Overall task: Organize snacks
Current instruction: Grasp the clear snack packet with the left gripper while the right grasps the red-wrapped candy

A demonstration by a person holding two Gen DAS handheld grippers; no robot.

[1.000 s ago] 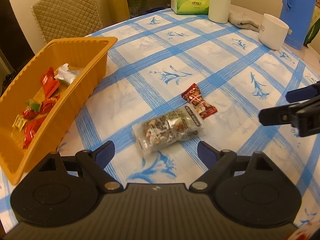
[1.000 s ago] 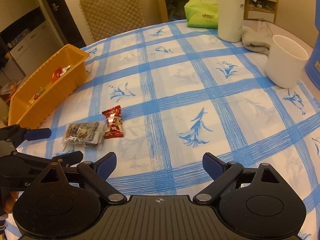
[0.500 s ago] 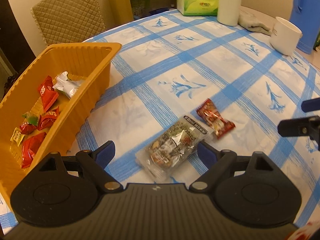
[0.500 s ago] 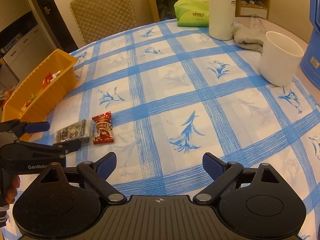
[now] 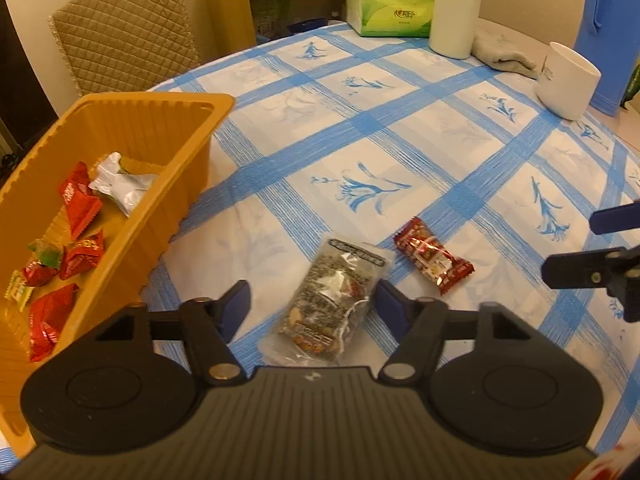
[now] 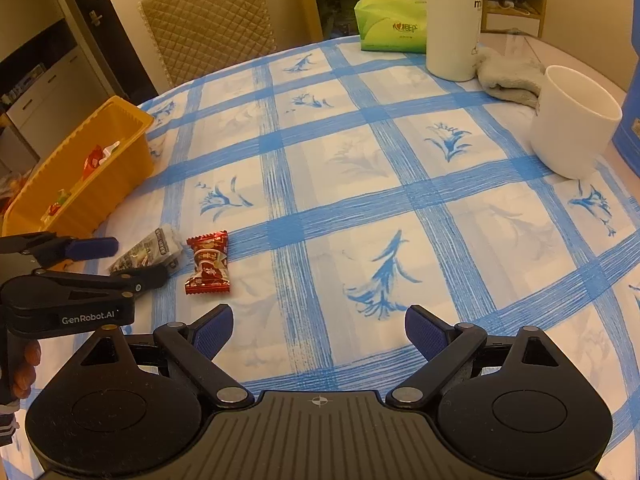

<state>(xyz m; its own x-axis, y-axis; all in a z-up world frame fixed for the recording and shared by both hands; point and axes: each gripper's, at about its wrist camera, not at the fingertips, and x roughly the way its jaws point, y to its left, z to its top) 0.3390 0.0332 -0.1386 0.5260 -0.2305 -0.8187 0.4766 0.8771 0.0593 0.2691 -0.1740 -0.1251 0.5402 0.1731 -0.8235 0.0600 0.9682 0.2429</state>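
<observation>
**Left jaws closing about a clear nut packet beside the snack tray**

Left wrist view: the left gripper stands over a clear packet of mixed nuts lying on the desk, which bears a blue-checked cloth. Its jaws have just been closing, with the packet between them; the right-hand pad meets the packet's edge, while the left-hand pad stands apart from it, so nothing is yet grasped. Just beside the packet, towards the right, lies one red wrapped sweet. The orange tray sits at the desk's left edge. Only this view looks into it: about five red packets, one silver packet and two small green-and-yellow sweets, though overlaps make the count uncertain. The right gripper enters at the right edge.

Right wrist view: the right gripper hovers above bare cloth, jaws released and wide, nothing between them. Only this view shows the left tool from the side, with a person's fingers on its handle, and a cabinet behind the tray. The nut packet is partly covered by the left tool's near finger; the red sweet lies clear of it.

Both views: one green tissue box, one tall white bottle, one grey cloth, one white cup, one quilted chair, one blue container at the far right
</observation>
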